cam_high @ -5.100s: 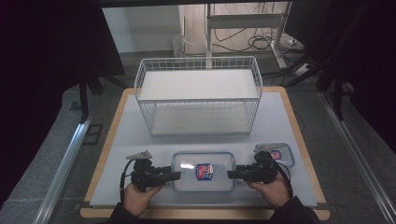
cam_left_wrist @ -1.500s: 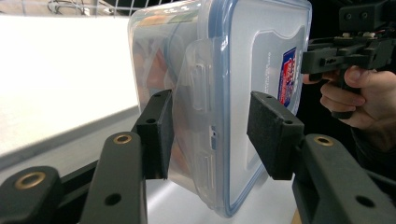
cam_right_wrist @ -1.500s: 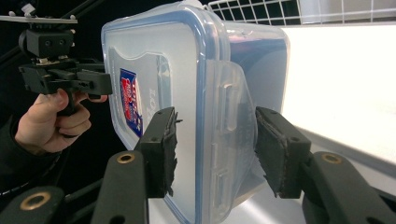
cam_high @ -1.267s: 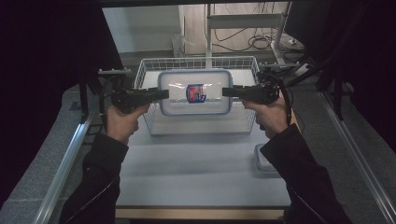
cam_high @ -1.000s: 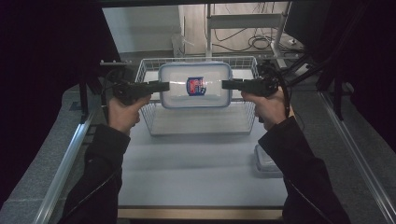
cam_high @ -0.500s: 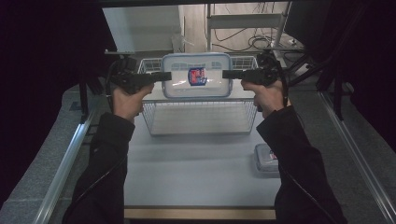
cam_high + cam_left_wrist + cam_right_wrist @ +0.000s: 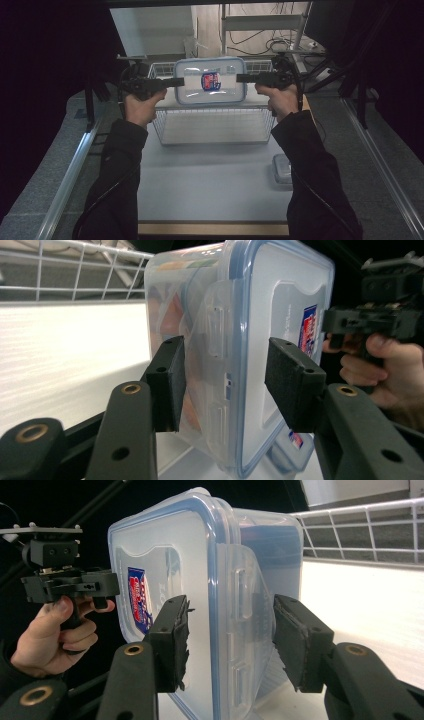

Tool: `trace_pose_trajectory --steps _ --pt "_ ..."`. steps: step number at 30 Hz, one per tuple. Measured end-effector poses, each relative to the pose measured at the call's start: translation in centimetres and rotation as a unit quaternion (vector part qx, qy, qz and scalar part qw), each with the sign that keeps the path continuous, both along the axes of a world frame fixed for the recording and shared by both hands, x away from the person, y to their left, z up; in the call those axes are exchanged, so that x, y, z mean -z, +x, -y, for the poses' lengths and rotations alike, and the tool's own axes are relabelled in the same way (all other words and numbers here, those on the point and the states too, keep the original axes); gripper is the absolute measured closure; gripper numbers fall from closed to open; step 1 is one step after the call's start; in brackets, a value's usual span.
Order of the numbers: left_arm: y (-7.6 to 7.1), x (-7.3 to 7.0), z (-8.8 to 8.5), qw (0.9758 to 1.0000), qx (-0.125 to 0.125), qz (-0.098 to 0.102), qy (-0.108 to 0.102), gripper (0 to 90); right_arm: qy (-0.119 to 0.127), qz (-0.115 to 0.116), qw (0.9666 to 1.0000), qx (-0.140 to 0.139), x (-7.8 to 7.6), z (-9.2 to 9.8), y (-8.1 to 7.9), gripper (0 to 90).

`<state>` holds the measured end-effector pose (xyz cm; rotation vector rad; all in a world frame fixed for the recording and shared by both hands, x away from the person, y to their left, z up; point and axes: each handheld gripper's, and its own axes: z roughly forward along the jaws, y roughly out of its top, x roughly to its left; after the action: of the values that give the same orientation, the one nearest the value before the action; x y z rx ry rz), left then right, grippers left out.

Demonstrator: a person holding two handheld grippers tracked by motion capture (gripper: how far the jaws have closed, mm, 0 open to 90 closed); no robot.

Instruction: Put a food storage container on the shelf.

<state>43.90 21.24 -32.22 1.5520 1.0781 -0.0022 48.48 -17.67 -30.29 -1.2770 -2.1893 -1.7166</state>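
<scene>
Your left gripper (image 7: 179, 81) is clamped on the left short end of the clear container (image 7: 210, 81), its pads pressing the clip flap on that end; in the left gripper view one pad (image 7: 167, 382) sits against the tub wall and the other (image 7: 290, 382) against the blue-rimmed lid. Your right gripper (image 7: 241, 78) grips the opposite end the same way, with one pad on the lid face and one on the tub side in the right gripper view. Between your two hands the container hangs in the air, tipped up on its long edge so the lid with its red and blue label (image 7: 210, 81) faces you. It is above the white wire basket (image 7: 215, 125), over the far part of it. The basket stands on the pale table (image 7: 210, 185). A second small lidded container (image 7: 282, 169) lies on the table near your right forearm, well apart from the basket
</scene>
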Motion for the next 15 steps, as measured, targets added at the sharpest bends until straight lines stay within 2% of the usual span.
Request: trace_pose_trajectory --steps 9,15 --pt "0.18 0.0 0.13 1.0 -0.005 0.005 0.006 50.7 0.004 0.004 1.0 -0.001 0.26 0.04 0.4 48.9" --pt "0.48 0.21 0.1 0.9999 -0.011 0.007 0.0 49.8 0.003 0.016 0.9999 0.004 0.45 -0.12 0.58 47.5"
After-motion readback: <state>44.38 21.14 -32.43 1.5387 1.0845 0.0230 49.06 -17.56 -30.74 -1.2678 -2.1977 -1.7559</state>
